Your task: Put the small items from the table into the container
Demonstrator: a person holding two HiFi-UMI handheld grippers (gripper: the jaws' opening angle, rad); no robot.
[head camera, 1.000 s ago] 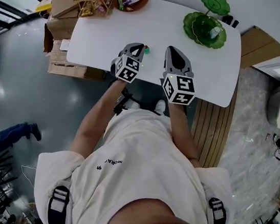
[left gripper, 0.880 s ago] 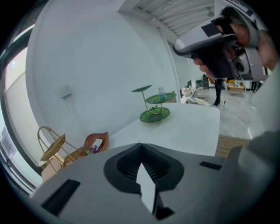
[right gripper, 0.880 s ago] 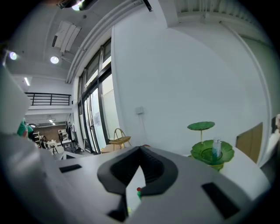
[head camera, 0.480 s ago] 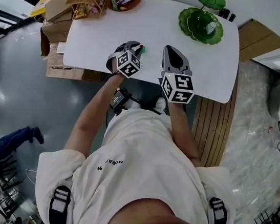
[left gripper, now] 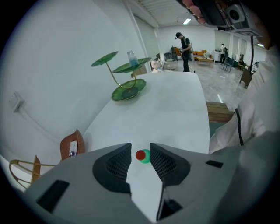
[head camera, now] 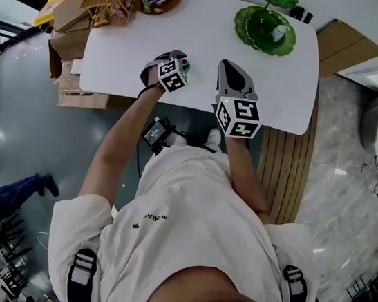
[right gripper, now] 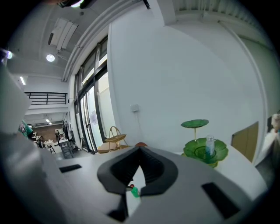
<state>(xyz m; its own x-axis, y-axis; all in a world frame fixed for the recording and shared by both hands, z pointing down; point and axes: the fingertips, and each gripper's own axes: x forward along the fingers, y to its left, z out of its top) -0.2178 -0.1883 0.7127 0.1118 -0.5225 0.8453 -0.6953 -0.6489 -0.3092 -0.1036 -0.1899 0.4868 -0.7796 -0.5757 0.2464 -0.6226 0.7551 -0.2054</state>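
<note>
Left gripper (left gripper: 140, 148): jaws opening, red-and-green small item (left gripper: 142, 155) between them on the white table (left gripper: 170, 109), unpinched | right gripper (right gripper: 140, 151): tips together, empty | advice: centre, lower fully, squeeze gently.

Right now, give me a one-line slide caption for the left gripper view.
Left gripper, jaws opening, with a small red-and-green item between them on the white table.
</note>
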